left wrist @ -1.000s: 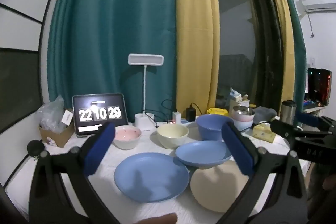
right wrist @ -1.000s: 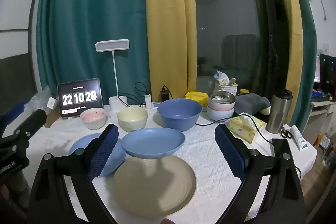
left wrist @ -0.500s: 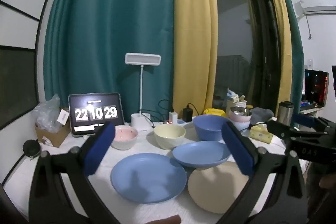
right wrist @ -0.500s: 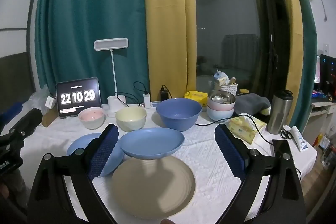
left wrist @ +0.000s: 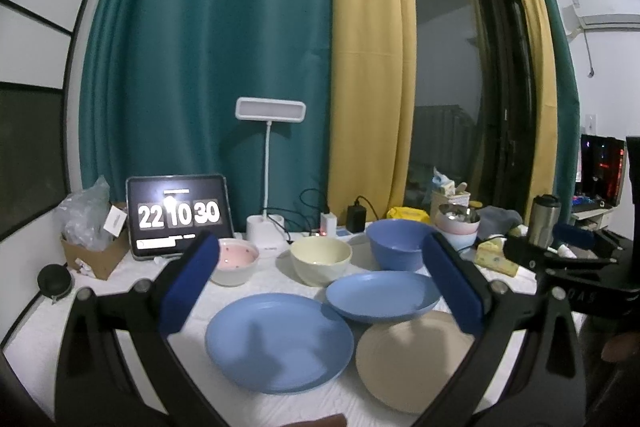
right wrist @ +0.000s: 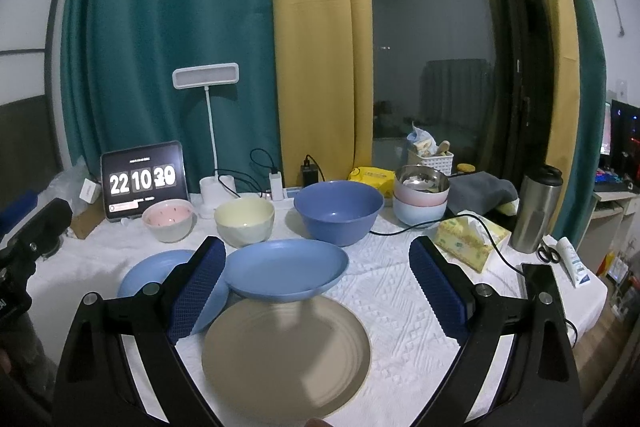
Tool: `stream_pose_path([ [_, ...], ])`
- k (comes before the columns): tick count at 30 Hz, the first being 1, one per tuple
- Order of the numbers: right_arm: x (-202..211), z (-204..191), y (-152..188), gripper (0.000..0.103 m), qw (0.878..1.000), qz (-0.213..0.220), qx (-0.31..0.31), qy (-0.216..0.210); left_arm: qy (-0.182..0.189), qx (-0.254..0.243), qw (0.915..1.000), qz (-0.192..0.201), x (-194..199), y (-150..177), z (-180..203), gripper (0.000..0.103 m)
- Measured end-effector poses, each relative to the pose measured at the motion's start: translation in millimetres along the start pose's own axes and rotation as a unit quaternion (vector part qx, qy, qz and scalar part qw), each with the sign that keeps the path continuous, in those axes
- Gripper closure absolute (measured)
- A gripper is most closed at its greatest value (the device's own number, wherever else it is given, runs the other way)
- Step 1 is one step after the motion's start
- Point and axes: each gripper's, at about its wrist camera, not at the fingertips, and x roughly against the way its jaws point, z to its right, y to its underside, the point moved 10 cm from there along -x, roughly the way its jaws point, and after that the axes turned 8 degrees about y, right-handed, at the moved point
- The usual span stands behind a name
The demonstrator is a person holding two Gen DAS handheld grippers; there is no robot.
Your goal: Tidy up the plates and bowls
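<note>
A tablet (right wrist: 144, 179) showing 22 10 30 leans at the far left of the table, which is covered by a white textured cloth (right wrist: 400, 291). Just right of it stands a white desk lamp (right wrist: 206, 77), with a power strip (right wrist: 286, 191) and plugged chargers beyond. Teal curtains (left wrist: 208, 67) and a yellow curtain (right wrist: 320, 47) hang behind, beside a dark window. To the right lie a yellow tissue box (right wrist: 466, 237), a steel tumbler (right wrist: 534, 213), a grey cloth (right wrist: 480, 191), scissors (right wrist: 546, 253) and a tube (right wrist: 574, 261). At far left sits a cardboard box (left wrist: 94, 255) with plastic bags.
</note>
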Motion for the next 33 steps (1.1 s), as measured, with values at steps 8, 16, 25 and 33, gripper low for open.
stream_pose_path([
  [8, -3.1, -0.4, -2.0, 0.008, 1.000, -0.003, 0.000, 0.001, -0.002, 0.003, 1.0000, -0.004, -4.5, 1.7, -0.3, 0.001],
  [16, -3.6, -0.5, -1.7, 0.008, 1.000, -0.004, 0.000, 0.002, -0.011, 0.008, 0.9999, -0.005, -5.1, 4.2, -2.7, 0.001],
  [25, -2.9, -1.7, -2.6, 0.008, 1.000, -0.005, 0.001, 0.002, -0.016, 0.014, 0.9997, -0.010, -0.5, 5.6, -8.4, 0.001],
  [33, -2.6, -1.4, -3.5, 0.008, 1.000, -0.005, 0.001, 0.002, -0.015, 0.015, 0.9997, -0.010, -0.4, 4.8, -9.3, 0.001],
])
